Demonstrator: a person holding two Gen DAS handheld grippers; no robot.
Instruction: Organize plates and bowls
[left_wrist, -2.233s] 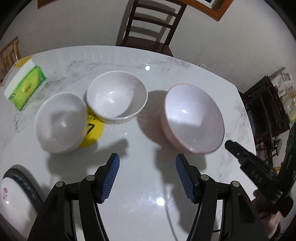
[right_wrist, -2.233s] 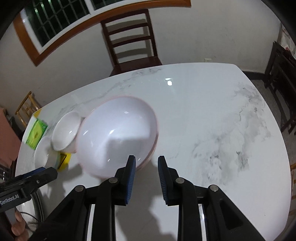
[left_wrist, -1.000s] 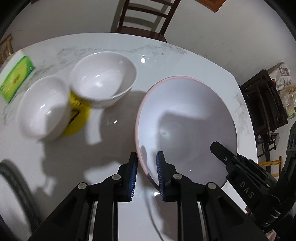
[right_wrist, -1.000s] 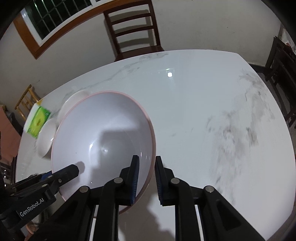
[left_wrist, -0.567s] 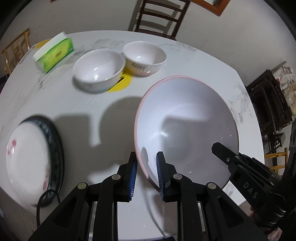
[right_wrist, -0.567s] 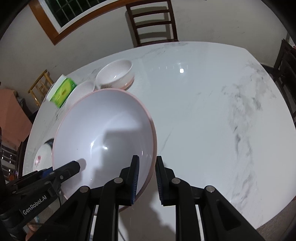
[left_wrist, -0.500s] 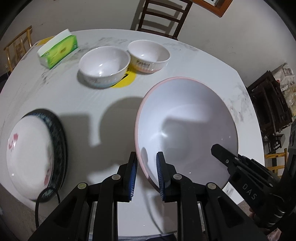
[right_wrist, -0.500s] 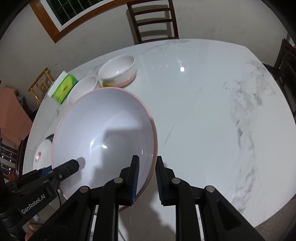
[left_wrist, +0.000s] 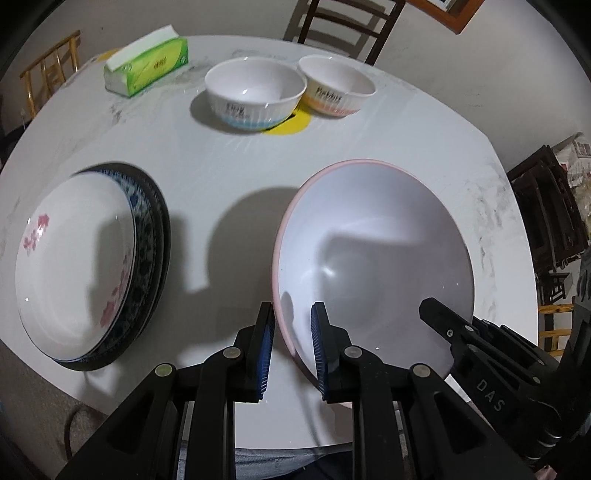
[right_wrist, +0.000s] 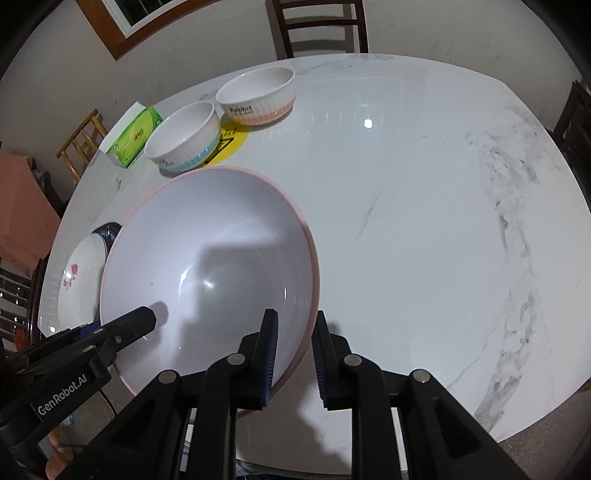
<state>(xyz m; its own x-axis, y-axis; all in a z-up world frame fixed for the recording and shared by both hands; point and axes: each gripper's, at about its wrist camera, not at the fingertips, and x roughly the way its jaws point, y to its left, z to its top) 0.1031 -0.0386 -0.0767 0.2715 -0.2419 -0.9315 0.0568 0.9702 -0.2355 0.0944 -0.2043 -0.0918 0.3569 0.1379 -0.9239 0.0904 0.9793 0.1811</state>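
A large pink-rimmed bowl (left_wrist: 373, 254) is held above the marble table by both grippers. My left gripper (left_wrist: 291, 347) is shut on its left rim. My right gripper (right_wrist: 293, 354) is shut on its right rim; the bowl also fills the right wrist view (right_wrist: 207, 273). A white floral plate (left_wrist: 74, 266) lies stacked on dark blue-patterned plates (left_wrist: 151, 258) at the near left. Two small white bowls, one blue-banded (left_wrist: 255, 96) and one orange-banded (left_wrist: 336, 88), stand at the back.
A green tissue box (left_wrist: 147, 66) lies at the far left of the table (right_wrist: 424, 206). A yellow sticker (left_wrist: 290, 123) lies under the small bowls. A wooden chair (right_wrist: 317, 26) stands behind the table. Dark furniture (left_wrist: 546, 206) stands to the right.
Both grippers have drawn back toward the table's near edge with the big bowl held between them. The plate stack and small bowls show more fully now.
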